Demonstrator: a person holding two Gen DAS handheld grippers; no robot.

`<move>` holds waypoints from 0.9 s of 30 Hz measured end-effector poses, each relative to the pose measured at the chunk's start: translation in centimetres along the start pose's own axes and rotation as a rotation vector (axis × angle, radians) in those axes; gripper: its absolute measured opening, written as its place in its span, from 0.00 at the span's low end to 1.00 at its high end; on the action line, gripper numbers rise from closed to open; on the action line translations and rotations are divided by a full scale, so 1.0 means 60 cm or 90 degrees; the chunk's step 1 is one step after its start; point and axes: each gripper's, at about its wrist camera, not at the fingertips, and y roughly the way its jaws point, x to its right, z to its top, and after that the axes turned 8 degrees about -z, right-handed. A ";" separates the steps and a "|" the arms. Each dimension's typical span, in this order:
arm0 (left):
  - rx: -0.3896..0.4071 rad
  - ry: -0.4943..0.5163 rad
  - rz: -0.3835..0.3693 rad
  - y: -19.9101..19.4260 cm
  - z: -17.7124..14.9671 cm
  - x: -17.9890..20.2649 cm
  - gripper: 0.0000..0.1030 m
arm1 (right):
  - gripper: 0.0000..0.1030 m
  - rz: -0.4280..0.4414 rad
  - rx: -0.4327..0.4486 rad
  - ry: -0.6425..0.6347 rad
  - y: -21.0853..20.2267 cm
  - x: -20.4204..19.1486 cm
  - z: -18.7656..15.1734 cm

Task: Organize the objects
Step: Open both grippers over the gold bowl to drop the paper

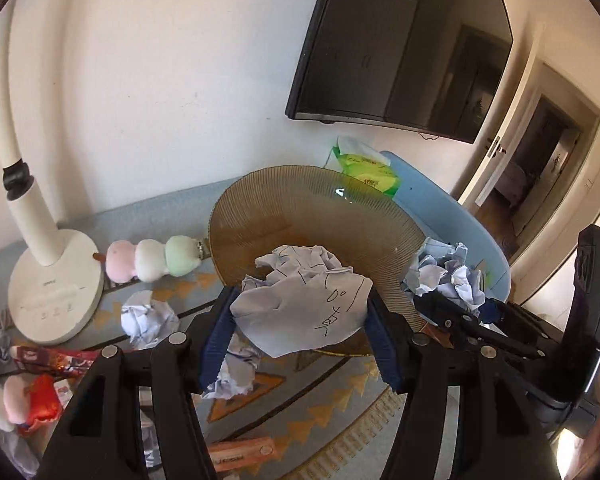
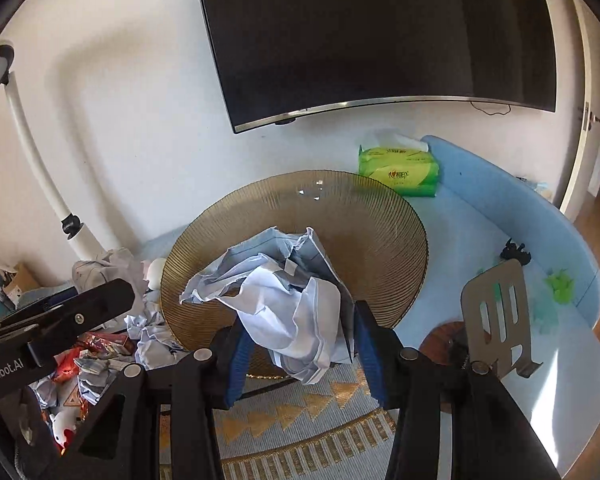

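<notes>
We are holding one crumpled paper (image 1: 300,304) in the left gripper (image 1: 300,336) and another paper wad (image 2: 296,312) in the right gripper (image 2: 300,356), both hovering just before the amber bowl (image 2: 380,232) ahead.

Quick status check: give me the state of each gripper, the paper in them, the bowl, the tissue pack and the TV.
Left gripper: shut on a crumpled paper with writing.
Right gripper: shut on a crumpled paper wad.
Bowl: upright, seemingly empty.
Tissue pack: opened, a tissue sticking out.
TV: off, dark screen.
Loose paper ball: lying on the mat.
</notes>
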 end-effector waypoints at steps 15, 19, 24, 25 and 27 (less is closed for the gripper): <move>0.077 -0.025 0.026 -0.132 -0.027 -0.040 0.85 | 0.89 0.001 0.061 0.006 -0.085 0.017 -0.068; 0.123 -0.014 0.088 -0.246 -0.083 -0.063 0.97 | 0.92 0.067 0.049 -0.026 -0.107 -0.032 -0.102; 0.137 -0.067 0.193 -0.362 -0.193 -0.138 1.00 | 0.93 0.105 0.018 -0.066 -0.090 -0.100 -0.140; 0.142 -0.083 0.227 -0.382 -0.218 -0.156 1.00 | 0.94 0.109 0.016 -0.073 -0.083 -0.110 -0.144; 0.152 -0.115 0.304 -0.415 -0.267 -0.195 1.00 | 0.98 0.096 0.014 -0.085 -0.063 -0.126 -0.152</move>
